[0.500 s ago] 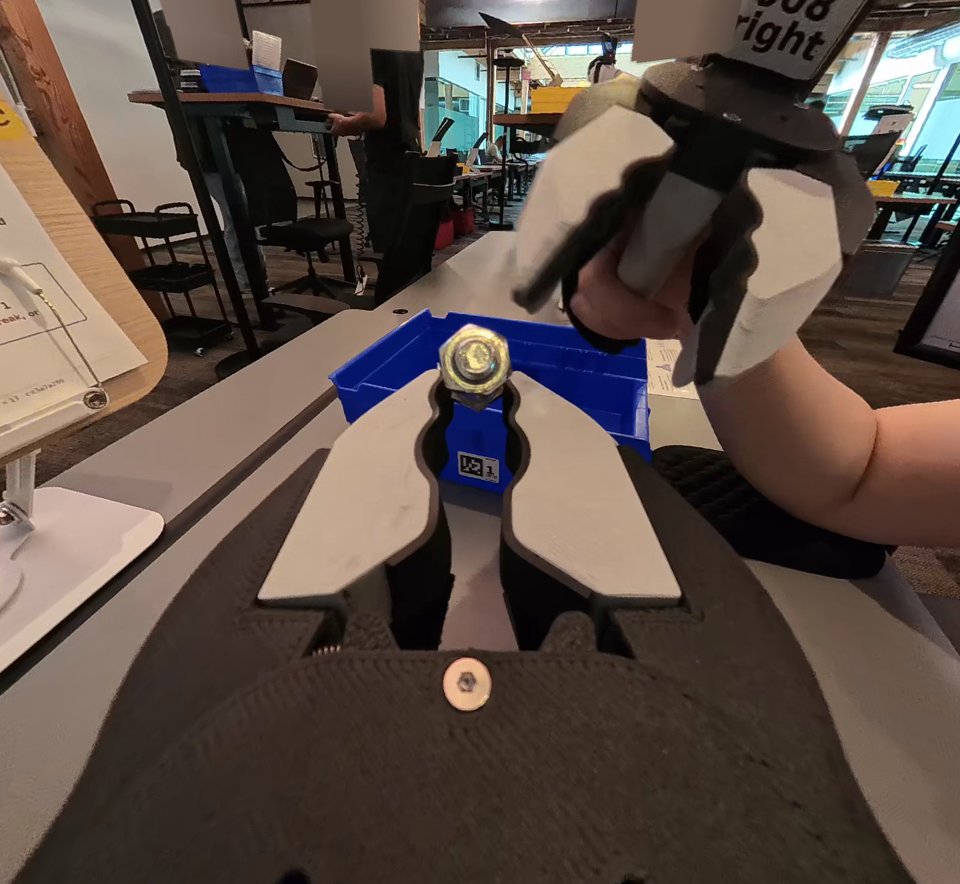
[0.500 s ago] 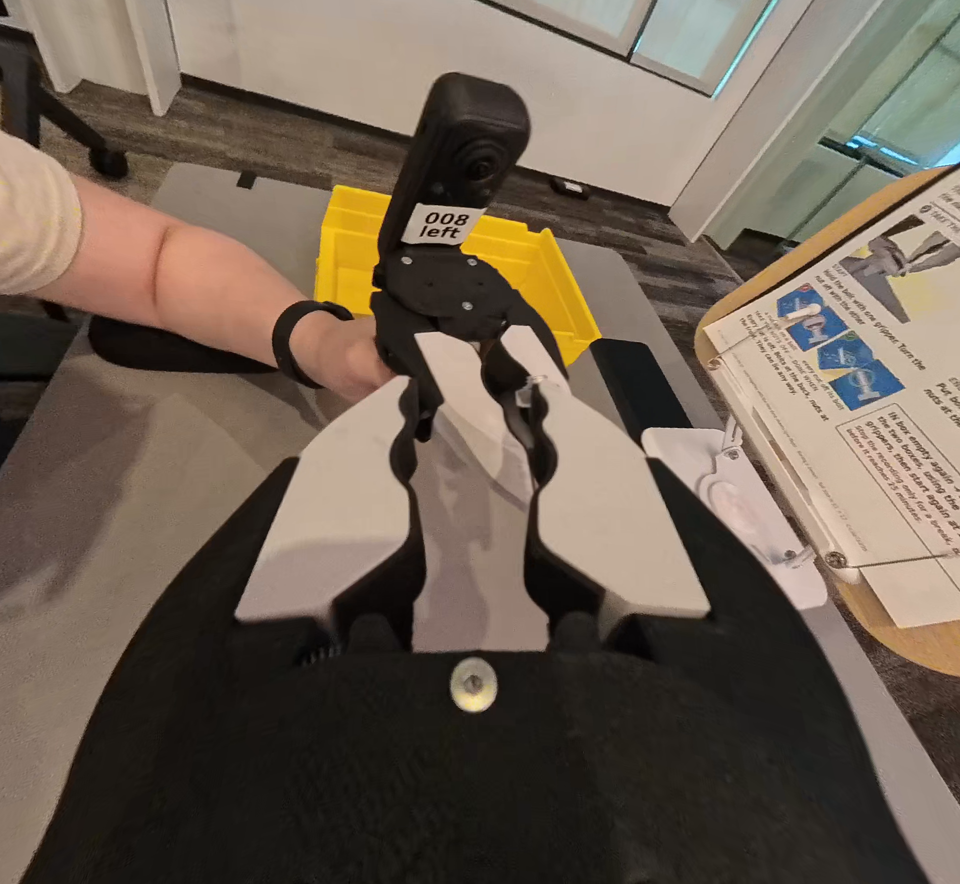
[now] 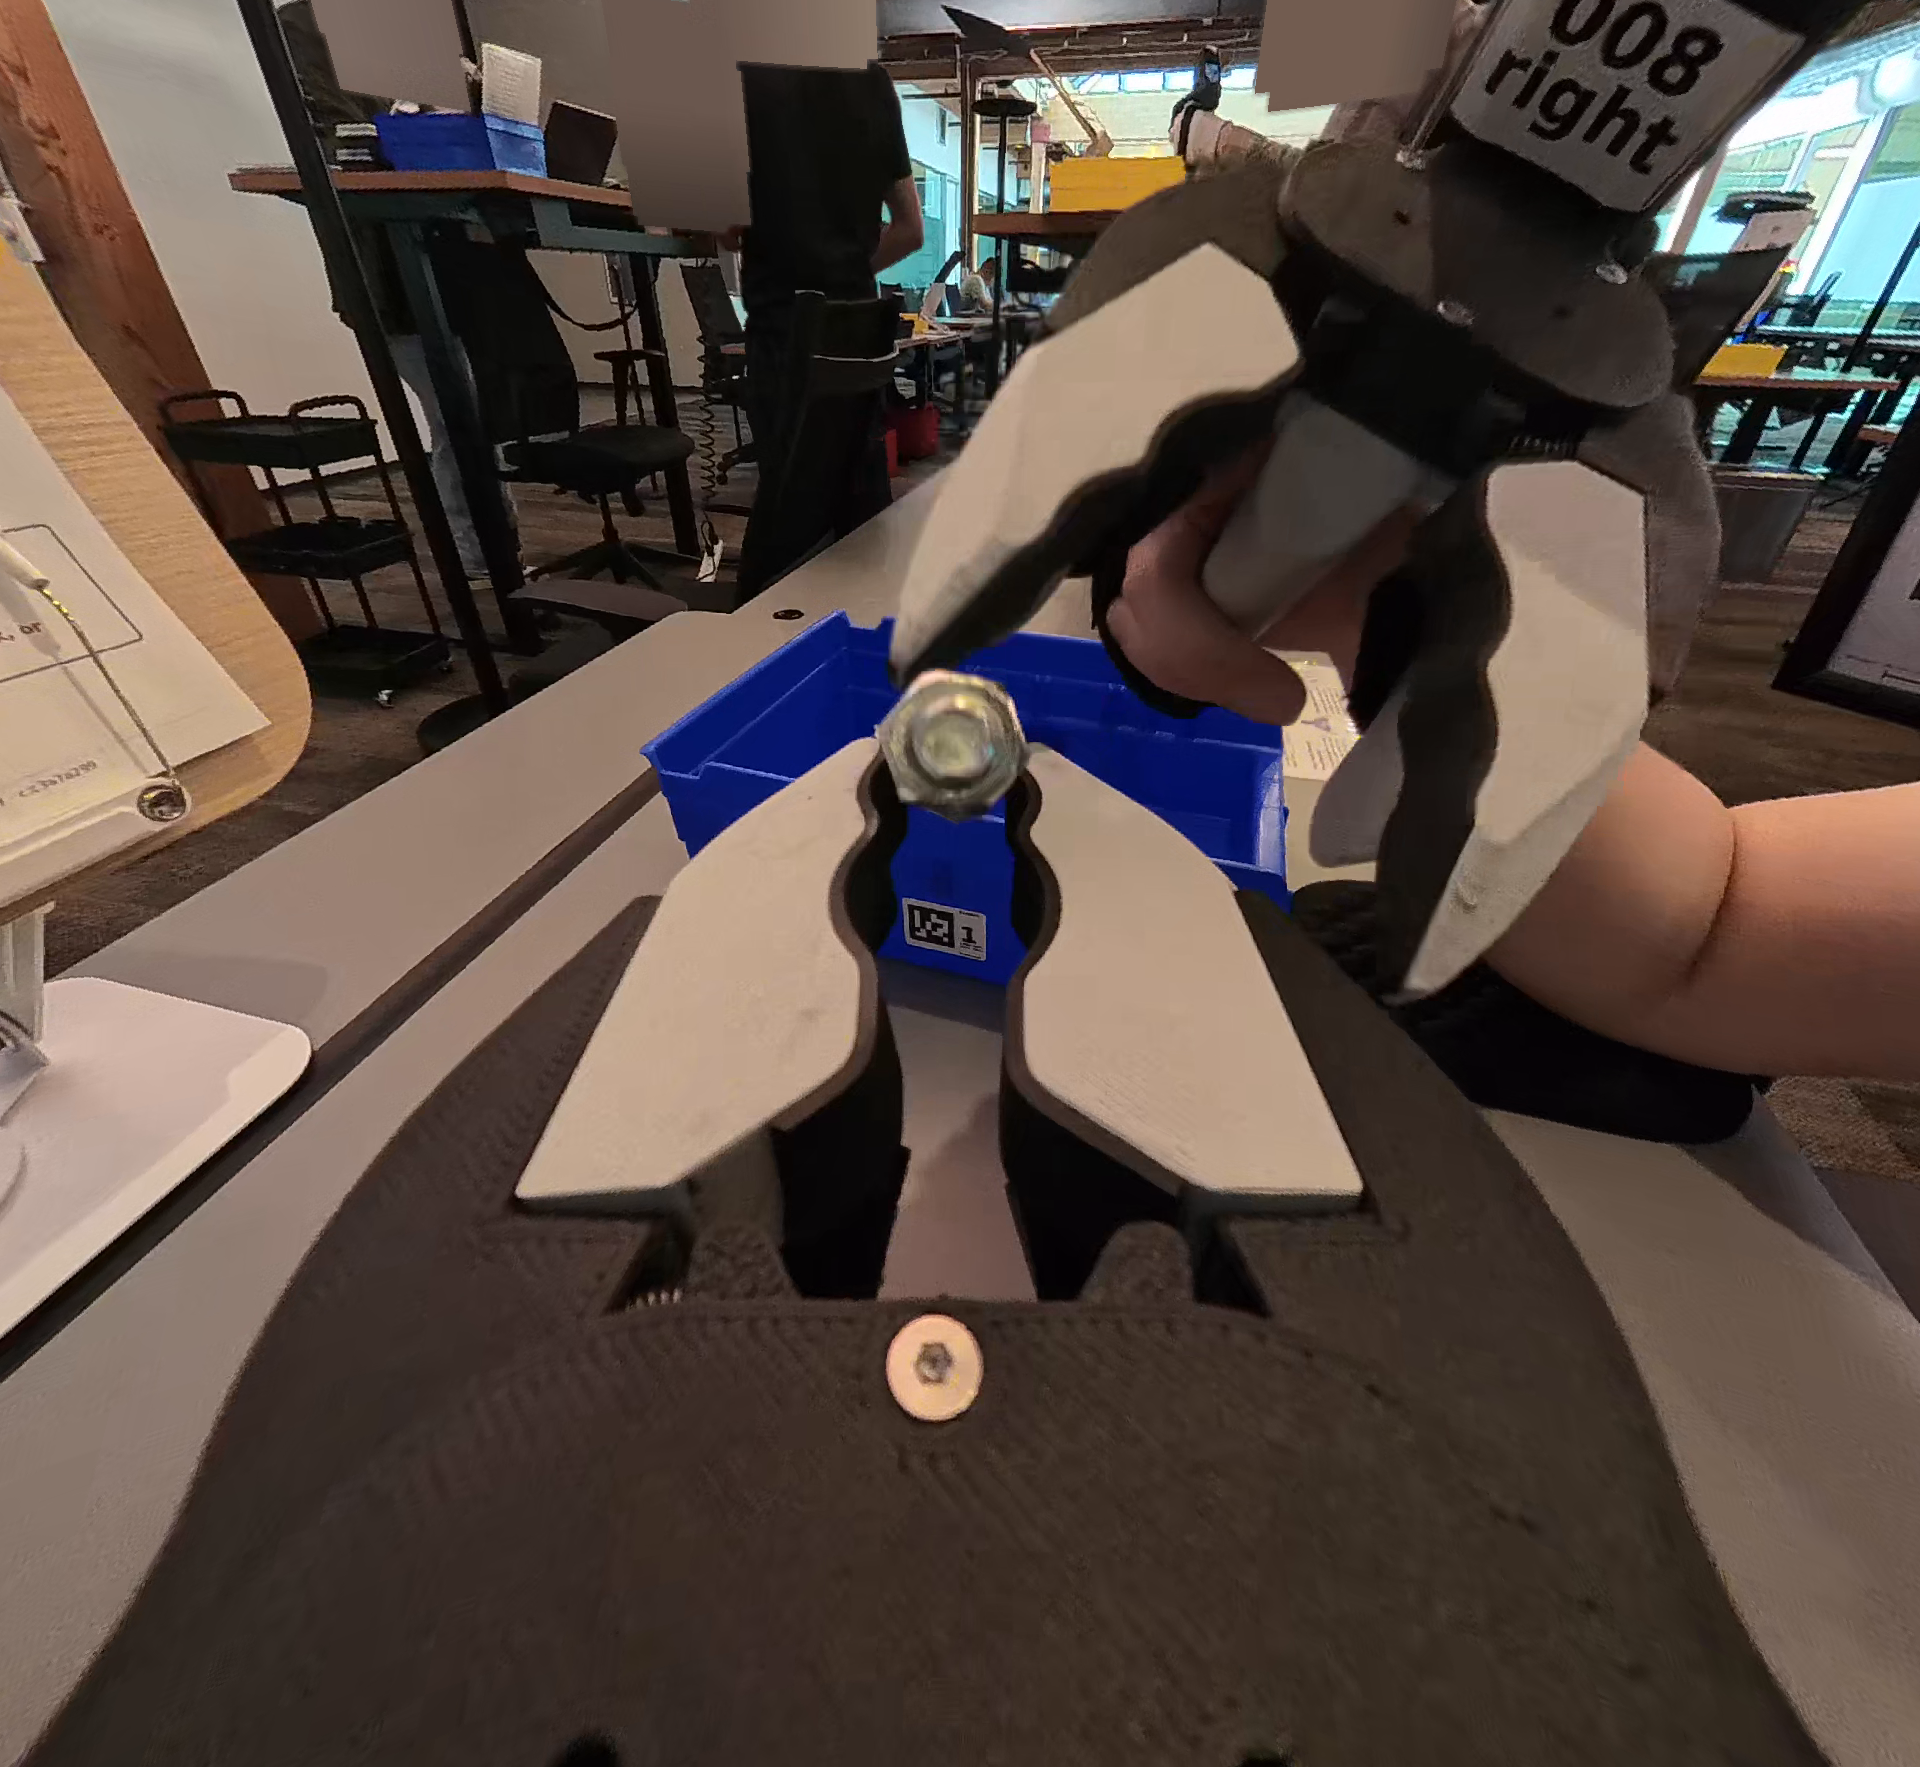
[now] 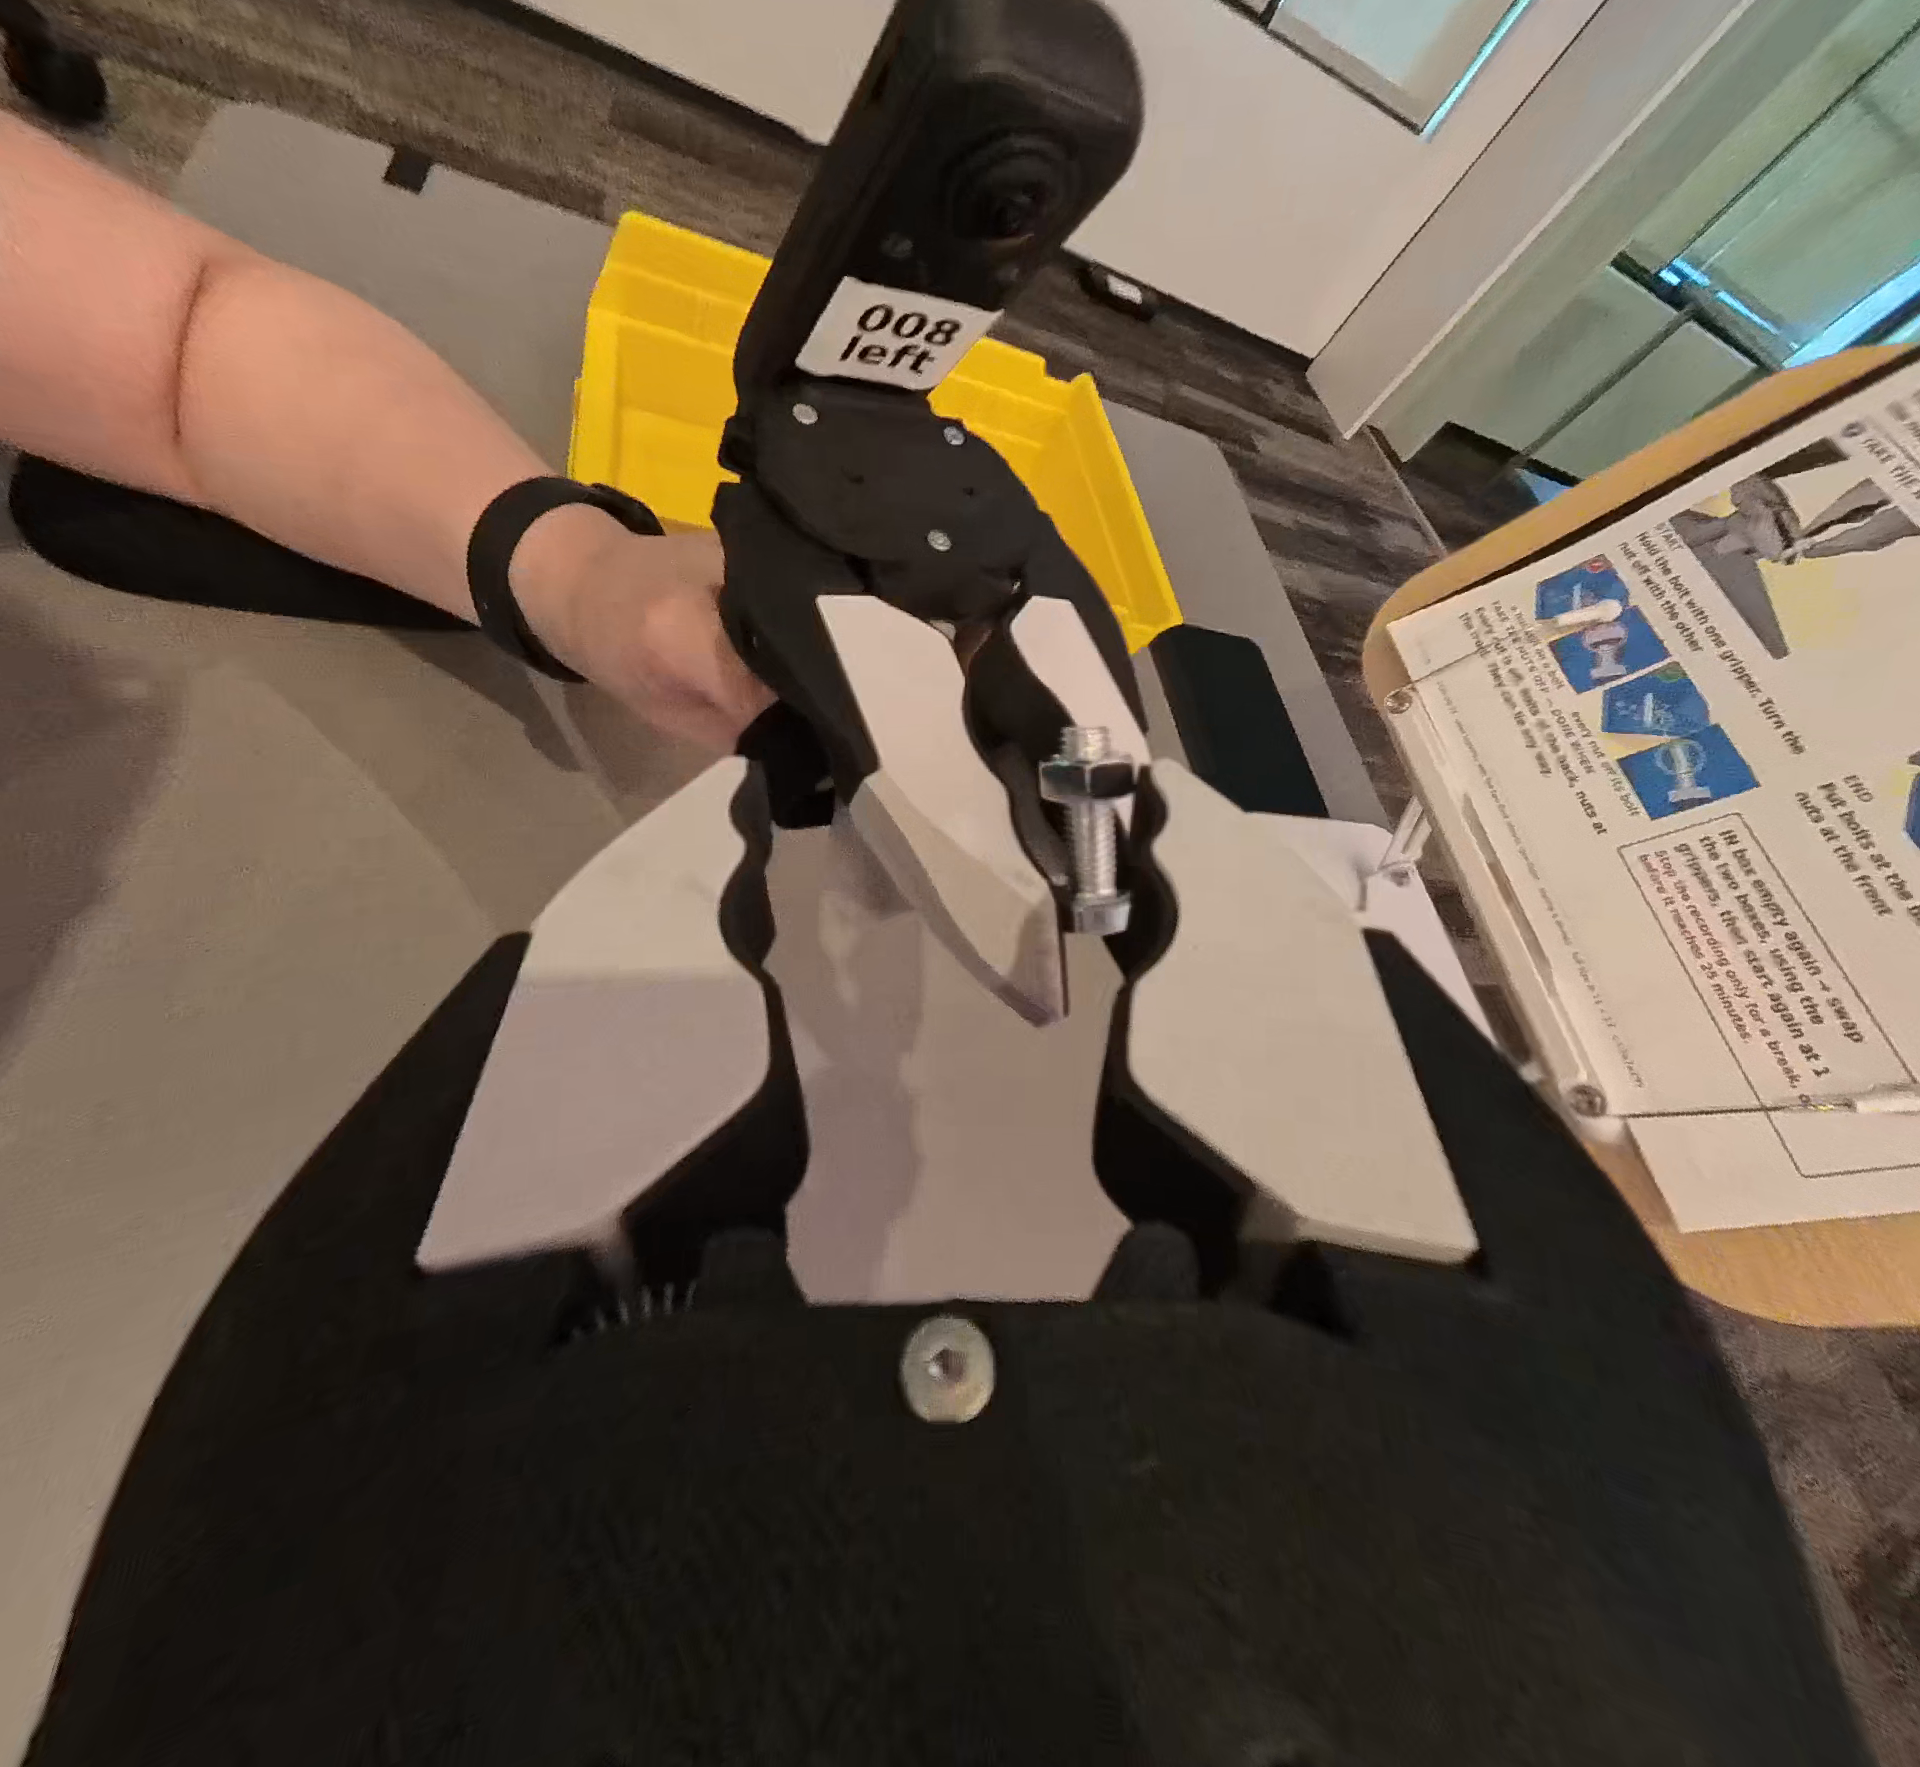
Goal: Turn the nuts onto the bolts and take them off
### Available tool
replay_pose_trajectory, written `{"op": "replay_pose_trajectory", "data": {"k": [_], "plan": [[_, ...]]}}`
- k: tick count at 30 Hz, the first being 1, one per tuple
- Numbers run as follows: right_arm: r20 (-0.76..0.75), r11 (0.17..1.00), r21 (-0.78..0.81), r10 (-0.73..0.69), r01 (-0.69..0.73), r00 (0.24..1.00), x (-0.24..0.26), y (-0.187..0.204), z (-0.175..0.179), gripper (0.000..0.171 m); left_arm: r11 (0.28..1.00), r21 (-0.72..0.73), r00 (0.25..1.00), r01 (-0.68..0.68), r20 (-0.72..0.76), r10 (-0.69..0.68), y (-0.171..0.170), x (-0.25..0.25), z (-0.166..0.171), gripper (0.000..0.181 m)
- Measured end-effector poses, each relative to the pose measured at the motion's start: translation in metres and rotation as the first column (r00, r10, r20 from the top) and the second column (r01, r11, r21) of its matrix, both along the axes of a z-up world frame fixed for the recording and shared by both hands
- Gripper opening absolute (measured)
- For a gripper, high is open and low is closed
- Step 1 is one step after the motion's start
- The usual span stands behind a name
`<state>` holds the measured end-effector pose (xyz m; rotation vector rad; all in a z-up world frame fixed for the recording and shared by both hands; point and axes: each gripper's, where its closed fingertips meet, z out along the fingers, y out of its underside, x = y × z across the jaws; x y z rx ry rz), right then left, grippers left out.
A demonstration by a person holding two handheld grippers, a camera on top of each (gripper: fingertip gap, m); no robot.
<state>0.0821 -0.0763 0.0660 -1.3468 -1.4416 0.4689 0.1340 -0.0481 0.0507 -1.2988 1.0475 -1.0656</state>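
Note:
My left gripper (image 3: 951, 787) is shut on a silver bolt (image 4: 1096, 860) with a hex nut (image 3: 951, 761) threaded near its free end. In the right wrist view the bolt stands upright between the left gripper's fingers (image 4: 935, 844), head down, with the nut (image 4: 1086, 775) near the top. My right gripper (image 4: 951, 792) is wide open and empty, with its jaws on either side of the left gripper's tips. In the left wrist view the right gripper (image 3: 1153, 824) comes in from the upper right. One of its fingertips (image 3: 920, 652) sits just above the nut.
A blue bin (image 3: 748, 761) stands on the grey table behind the bolt. A yellow bin (image 4: 665, 429) stands behind the left hand. An instruction sheet on a wooden board (image 4: 1714, 834) is at the right, on a white stand (image 3: 135, 1125). A black pad (image 3: 1558, 1073) lies under the right forearm. Tip to tip, the grippers are about 5 cm apart.
My right gripper has opened wider and come down and closer, so one fingertip is now beside the nut. The left gripper still holds the bolt in about the same place.

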Motion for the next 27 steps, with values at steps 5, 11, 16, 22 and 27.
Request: {"op": "replay_pose_trajectory", "data": {"k": [5, 11, 16, 22, 27], "plan": [[-0.062, 0.998, -0.028, 0.061, -0.063, 0.996, 0.002, -0.012, 0.012, 0.032, 1.000, -0.023, 1.000, -0.001, 0.007, 0.001, 0.003, -0.002, -0.001, 0.018], [0.022, 1.000, 0.027, 0.003, -0.004, 1.000, 0.000, 0.000, -0.003, 0.062, 1.000, -0.005, 1.000, 0.003, -0.011, -0.003, 0.000, 0.001, -0.002, 0.018], [-0.062, 1.000, 0.018, 0.013, -0.012, 0.998, 0.011, -0.003, 0.017, 0.029, 1.000, -0.014, 1.000, 0.010, -0.017, -0.010, 0.000, 0.002, -0.004, 0.018], [0.034, 0.997, 0.039, -0.066, 0.064, 0.997, 0.019, 0.014, -0.001, 0.030, 0.998, 0.069, 0.995, 0.009, -0.101, -0.002, -0.008, 0.010, -0.012, 0.018], [0.075, 1.000, -0.020, 0.006, -0.005, 0.997, 0.018, 0.003, -0.012, 0.029, 0.991, 0.121, 0.983, 0.064, -0.177, -0.042, -0.019, 0.017, -0.022, 0.017]]}}
